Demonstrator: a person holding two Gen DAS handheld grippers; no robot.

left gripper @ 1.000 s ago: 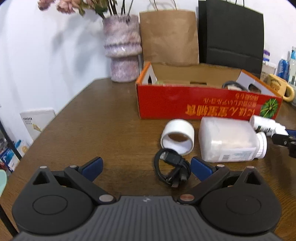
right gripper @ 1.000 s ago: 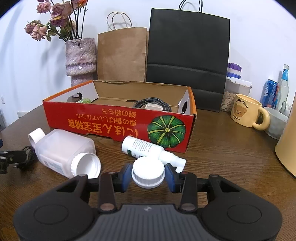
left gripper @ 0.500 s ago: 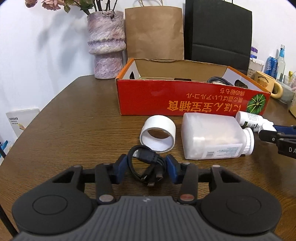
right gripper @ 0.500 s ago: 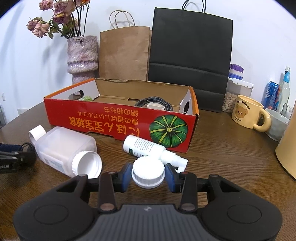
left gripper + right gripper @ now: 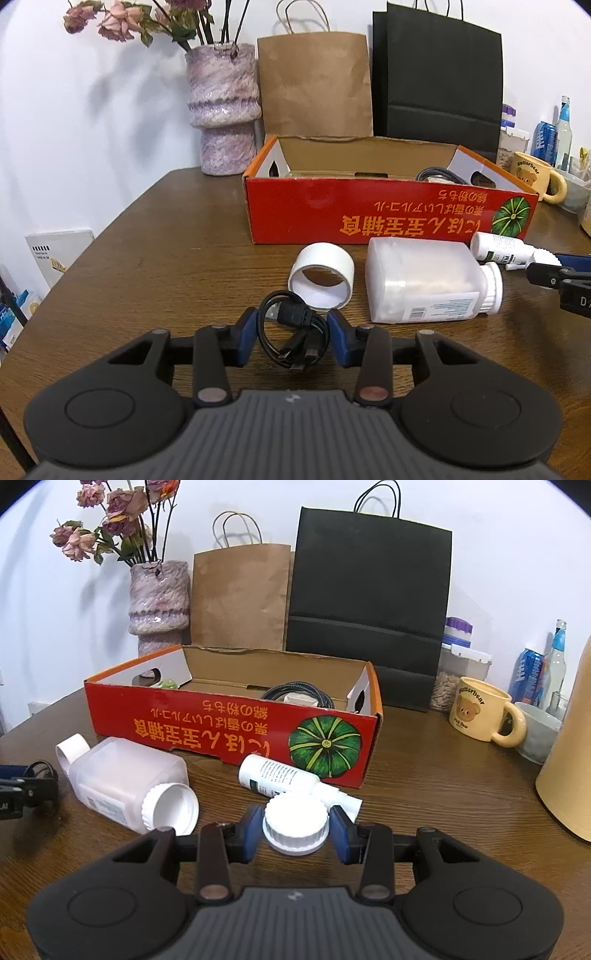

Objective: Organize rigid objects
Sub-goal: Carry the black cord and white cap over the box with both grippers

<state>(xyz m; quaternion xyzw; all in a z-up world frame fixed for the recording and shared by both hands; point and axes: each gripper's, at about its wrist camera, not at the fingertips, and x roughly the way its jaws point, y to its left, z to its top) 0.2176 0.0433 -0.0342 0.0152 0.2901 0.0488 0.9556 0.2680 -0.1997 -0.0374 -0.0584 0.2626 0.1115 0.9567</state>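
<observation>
Two grippers work before the red box [image 5: 388,216]: left gripper [image 5: 291,341] closing around the coiled black cable [image 5: 293,338], right gripper [image 5: 295,829] clenching a white cap [image 5: 295,821]; bare table [image 5: 166,258] lies leftward.

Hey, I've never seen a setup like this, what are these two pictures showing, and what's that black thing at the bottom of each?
Each black shape is a hand-held two-finger gripper, filmed by its own camera looking along its fingers. The left gripper is closing around a coiled black cable on the wooden table. The right gripper is clamped on a white ribbed cap. Also on the table: a tape roll, a big translucent jar, a small white bottle, and a red cardboard box.
</observation>
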